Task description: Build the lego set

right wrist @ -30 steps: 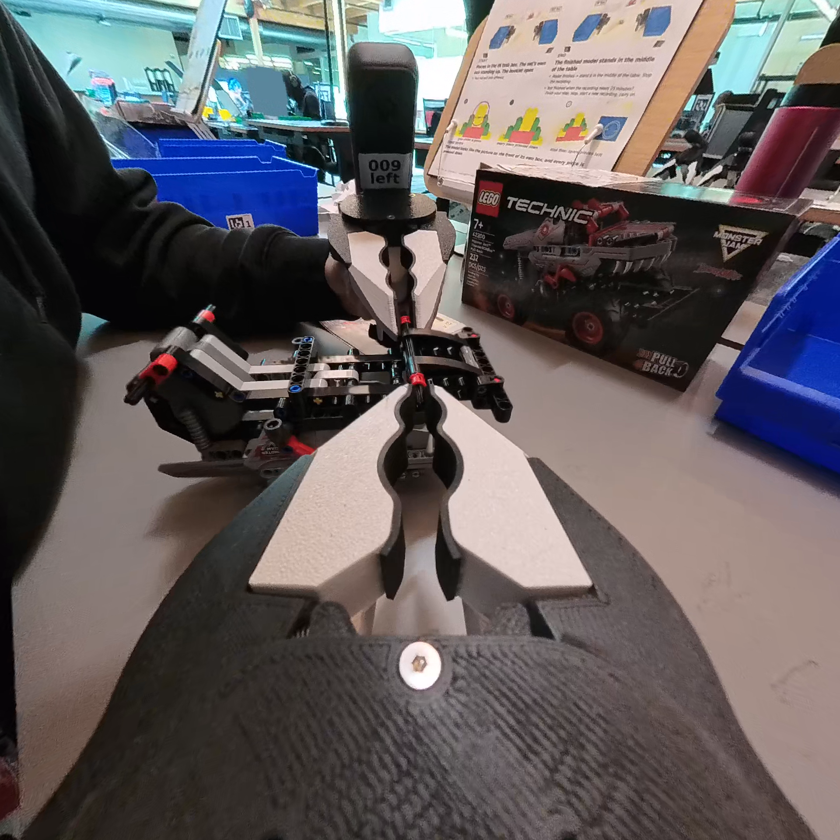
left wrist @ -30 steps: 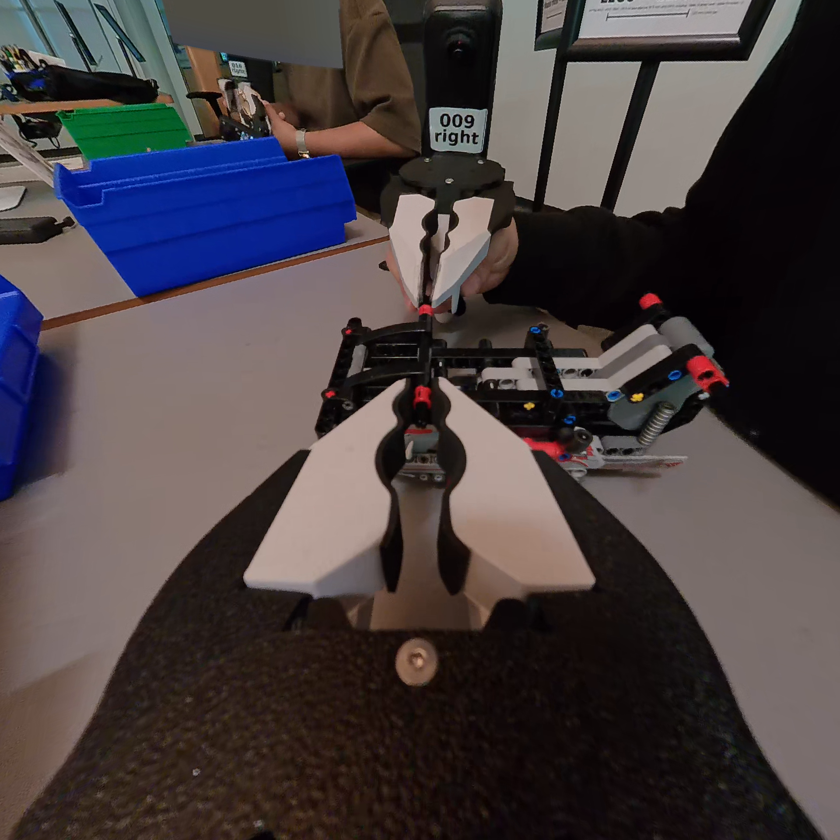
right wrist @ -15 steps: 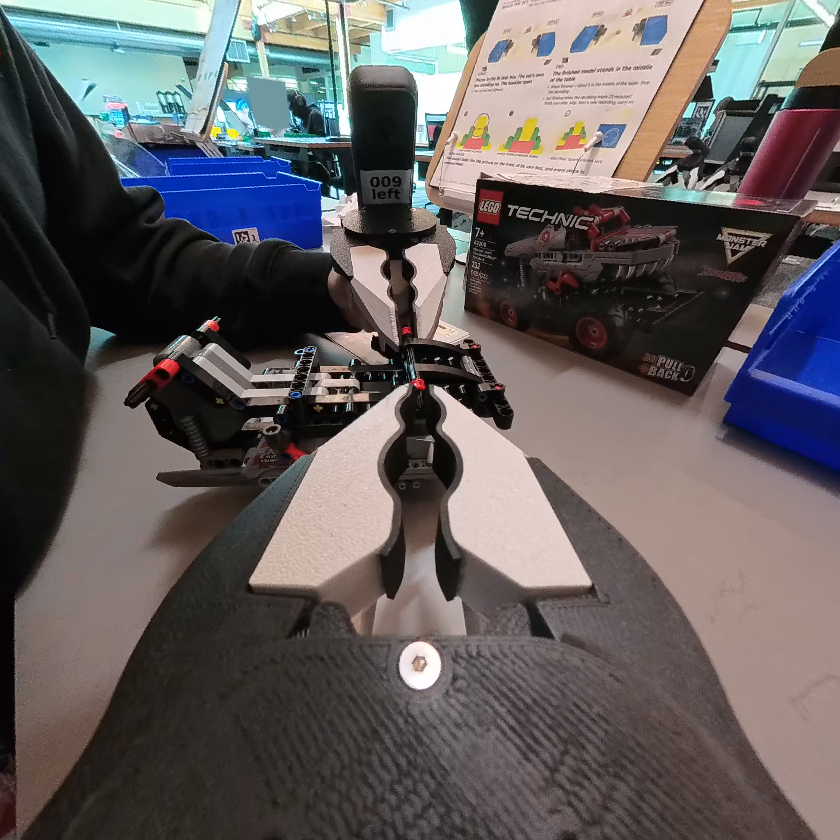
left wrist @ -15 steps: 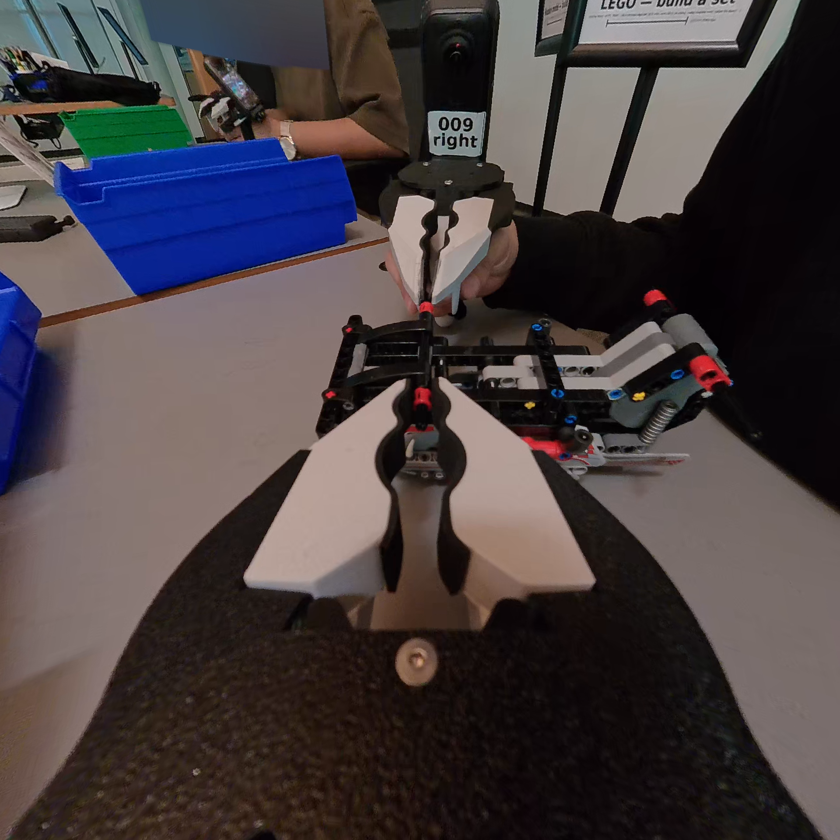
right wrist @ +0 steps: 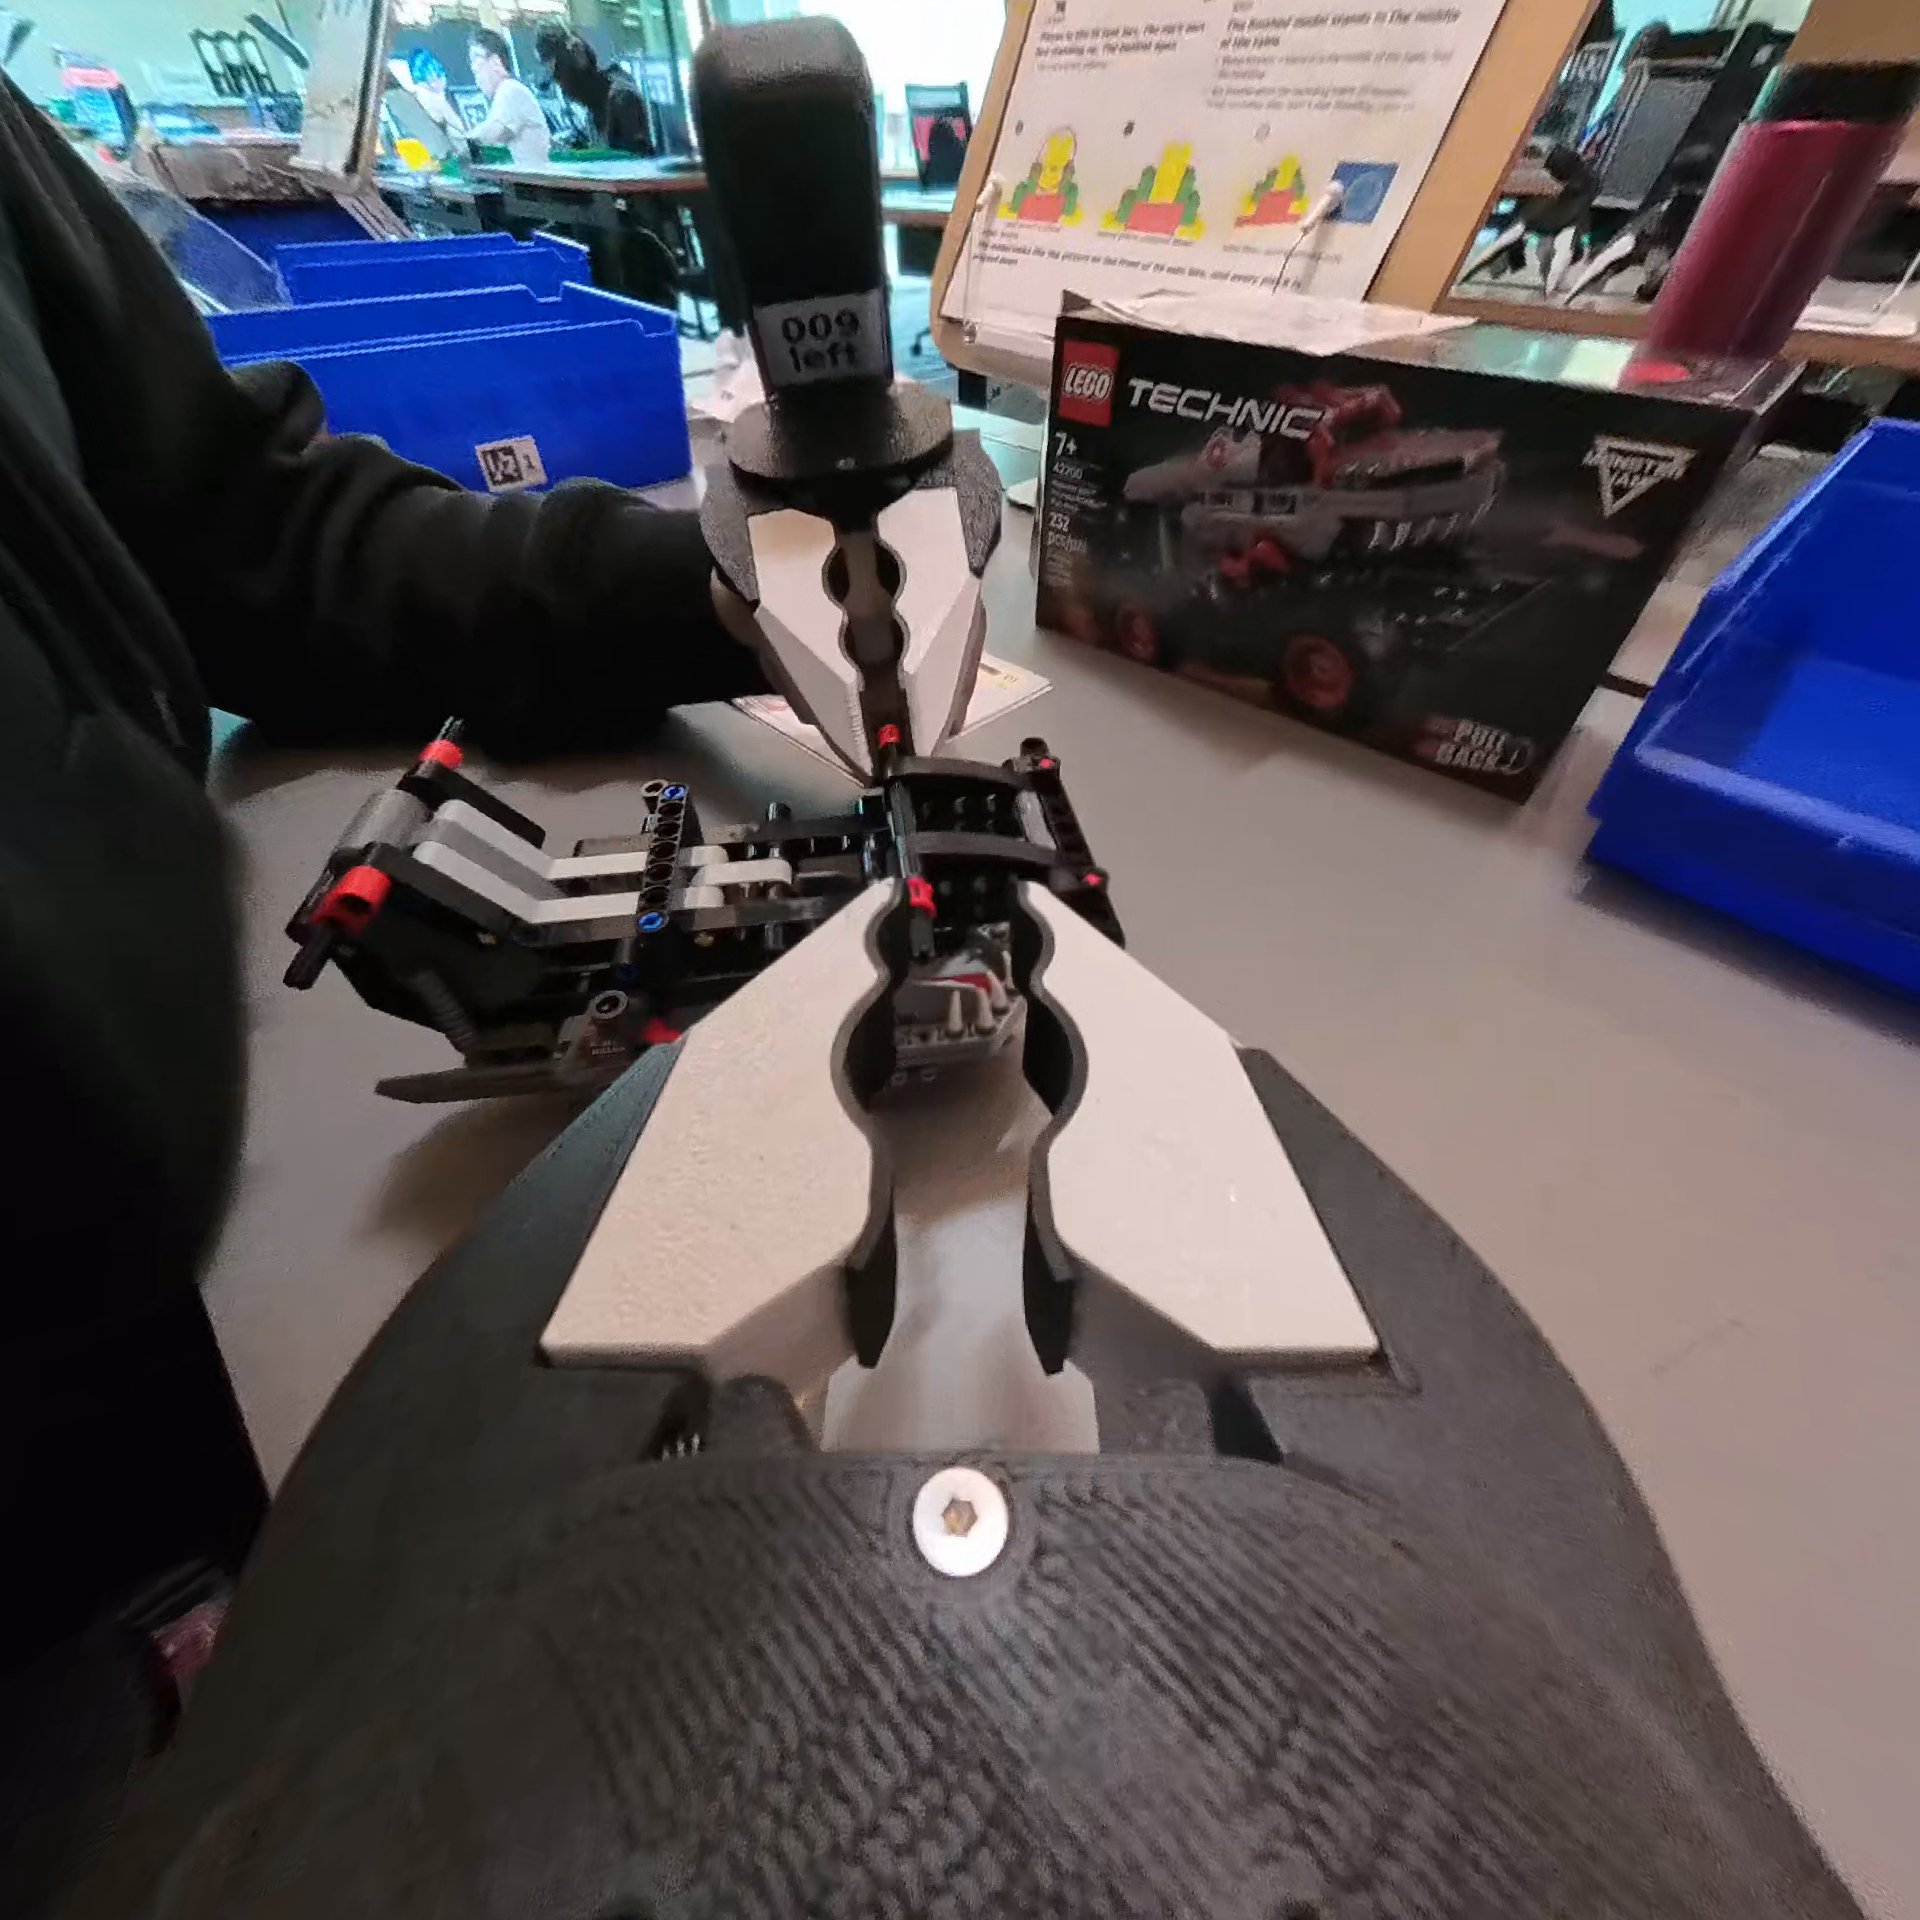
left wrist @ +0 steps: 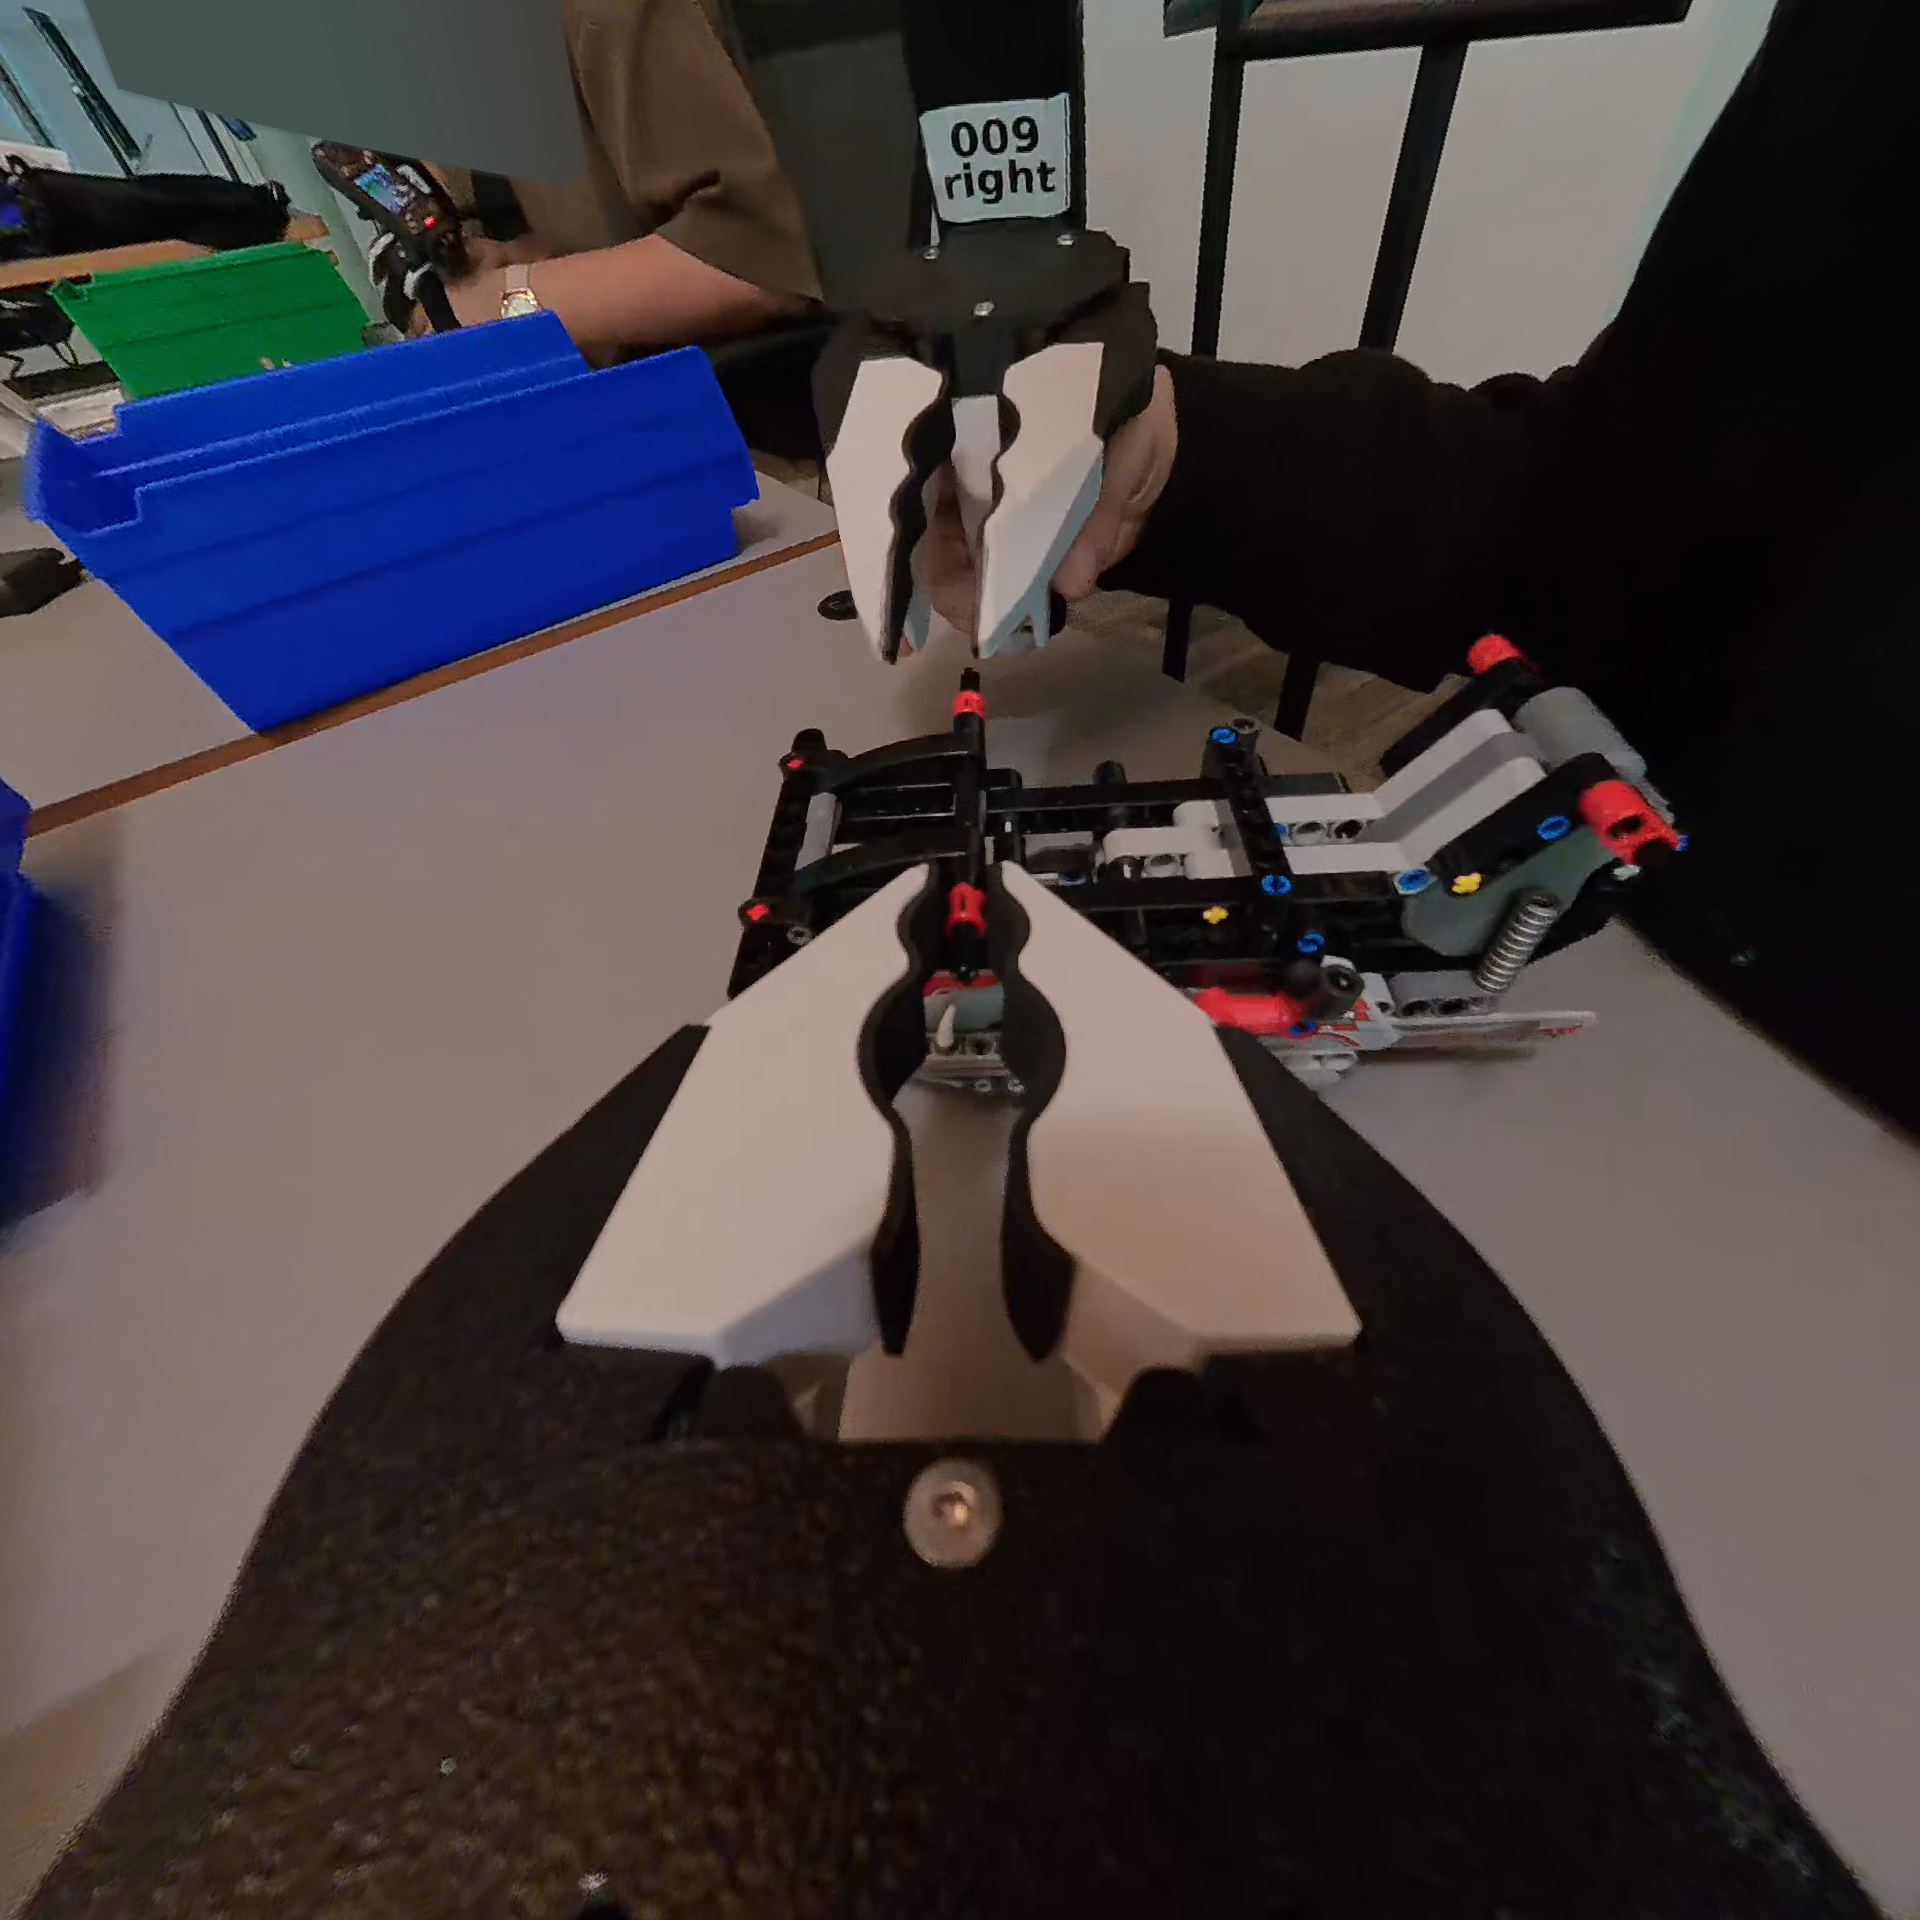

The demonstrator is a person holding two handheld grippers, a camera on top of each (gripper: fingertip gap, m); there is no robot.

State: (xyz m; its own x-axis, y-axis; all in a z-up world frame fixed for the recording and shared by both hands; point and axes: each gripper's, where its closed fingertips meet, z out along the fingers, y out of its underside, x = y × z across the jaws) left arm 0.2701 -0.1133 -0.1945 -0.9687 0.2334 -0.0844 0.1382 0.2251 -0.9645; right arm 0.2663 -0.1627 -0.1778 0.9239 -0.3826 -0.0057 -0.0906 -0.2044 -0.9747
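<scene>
A half-built black, grey and red Lego Technic chassis (left wrist: 1143, 862) lies on the grey table (left wrist: 416, 987); it also shows in the right wrist view (right wrist: 727, 883). A black axle (left wrist: 968, 810) with red bushes runs across its front frame. My left gripper (left wrist: 964, 896) is shut on the axle's near end, and shows the same way in the right wrist view (right wrist: 885, 740). My right gripper (right wrist: 948, 896) is open, its fingers either side of the axle's other end without gripping it. In the left wrist view the right gripper (left wrist: 940, 649) hangs just above that end.
Blue bins (left wrist: 395, 499) and a green bin (left wrist: 208, 312) stand at the back, with another person's arm (left wrist: 623, 301) behind. The black Lego box (right wrist: 1351, 540), an instruction board (right wrist: 1195, 135), a red bottle (right wrist: 1756, 239) and a blue bin (right wrist: 1787, 727) stand beyond the chassis. One gripper's finger ends stand about 6 cm off the other's.
My right gripper has opened, let go of the axle's end and drawn back a little upward. My left gripper still holds the other end; the chassis has hardly moved.
</scene>
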